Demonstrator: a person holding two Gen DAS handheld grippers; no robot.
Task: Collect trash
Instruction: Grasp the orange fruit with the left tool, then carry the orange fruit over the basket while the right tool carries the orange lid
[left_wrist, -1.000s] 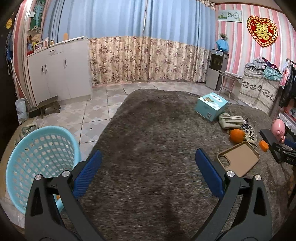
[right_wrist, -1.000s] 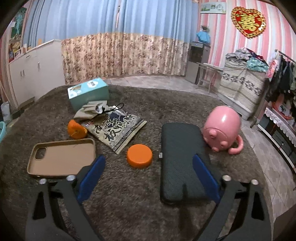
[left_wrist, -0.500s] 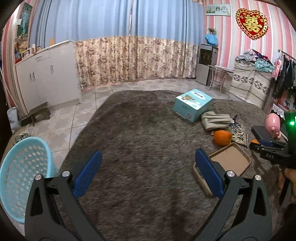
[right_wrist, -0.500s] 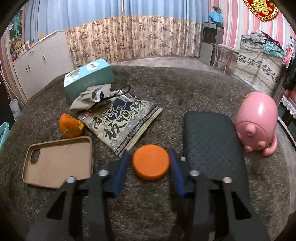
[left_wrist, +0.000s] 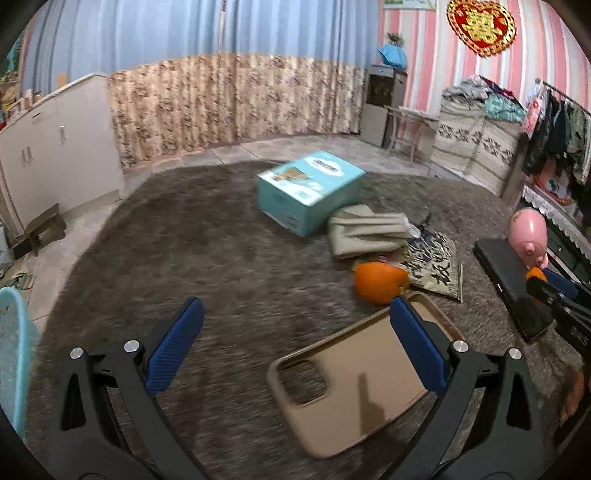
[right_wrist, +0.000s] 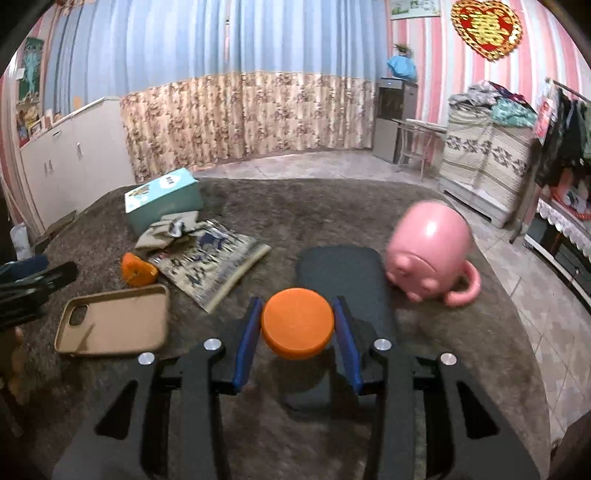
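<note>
Our right hand-held gripper is clenched on the flat round orange lid, its blue pads pressed against the lid's two sides. The lid sits between the fingers, raised above the shaggy brown carpet and in front of the dark rectangular case that lies flat on it. Just beside the far right corner of that case rests the glossy pink pig-shaped mug, tipped on its side with its handle toward the right.

To the left of the lid, the tan phone case lies with its hollow side up. Beyond it is the piece of orange fruit peel, touching the edge of the printed blue-and-cream packet. A crumpled beige cloth overlaps the packet's far end, and the teal cardboard box stands just behind the cloth.

Our left hand-held gripper is released, its blue pads spread wide over the carpet. Its right finger overlaps the near edge of the tan phone case in the left wrist view, though we cannot tell whether they touch. The light blue plastic mesh basket shows only as a sliver at the left edge of that view, well apart from the clutter.
</note>
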